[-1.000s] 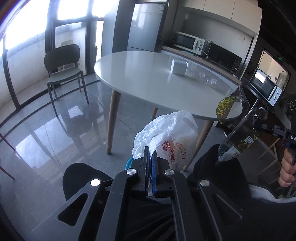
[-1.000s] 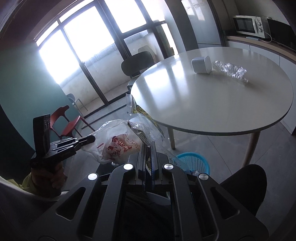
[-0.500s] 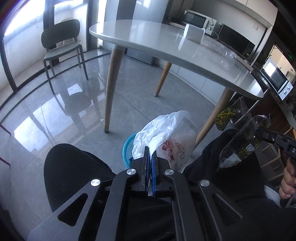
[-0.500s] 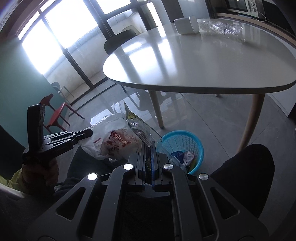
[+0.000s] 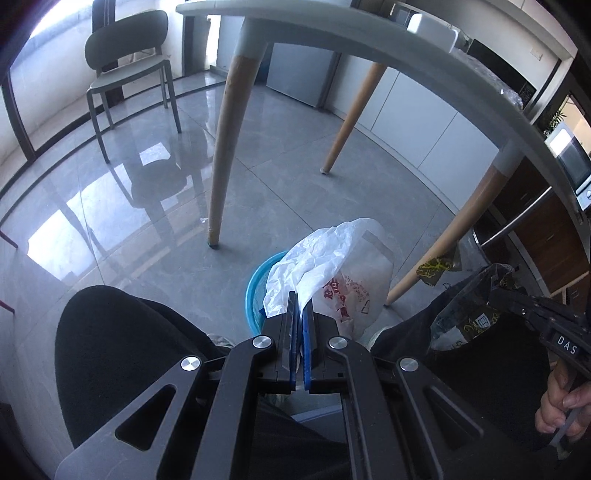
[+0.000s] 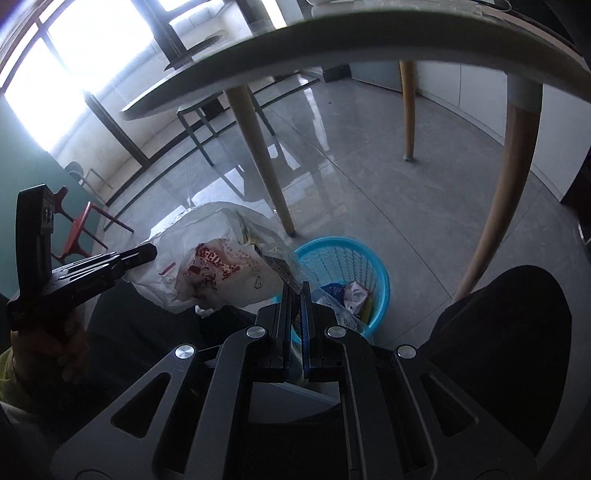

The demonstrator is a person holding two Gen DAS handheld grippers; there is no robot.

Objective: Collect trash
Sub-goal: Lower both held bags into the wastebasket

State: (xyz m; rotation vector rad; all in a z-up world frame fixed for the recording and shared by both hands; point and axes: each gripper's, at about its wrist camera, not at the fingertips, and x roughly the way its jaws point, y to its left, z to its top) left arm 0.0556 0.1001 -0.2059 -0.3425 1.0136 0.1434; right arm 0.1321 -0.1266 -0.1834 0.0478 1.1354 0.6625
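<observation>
My left gripper [image 5: 300,301] is shut on a crumpled white plastic bag [image 5: 340,269] with red print, which hangs over the blue trash basket [image 5: 255,280]. In the right wrist view the same white bag [image 6: 210,269] hangs left of the basket [image 6: 380,280], pinched by the left gripper [image 6: 149,251]. My right gripper [image 6: 295,291] is shut on a clear wrapper with dark and yellow print [image 6: 277,258], just above the basket's near rim. That wrapper [image 5: 469,317] shows at the right of the left wrist view. The basket holds several scraps.
A round white table [image 5: 369,33] on wooden legs [image 5: 225,147] stands overhead and beyond the basket. The person's dark-clad knees [image 5: 110,354] flank the basket. A grey chair [image 5: 125,59] stands by the window, a red chair [image 6: 81,229] at the left wall.
Both grippers have sunk from table height to below the tabletop, carrying the bag and the wrapper down toward the blue basket. Both grips stay unchanged.
</observation>
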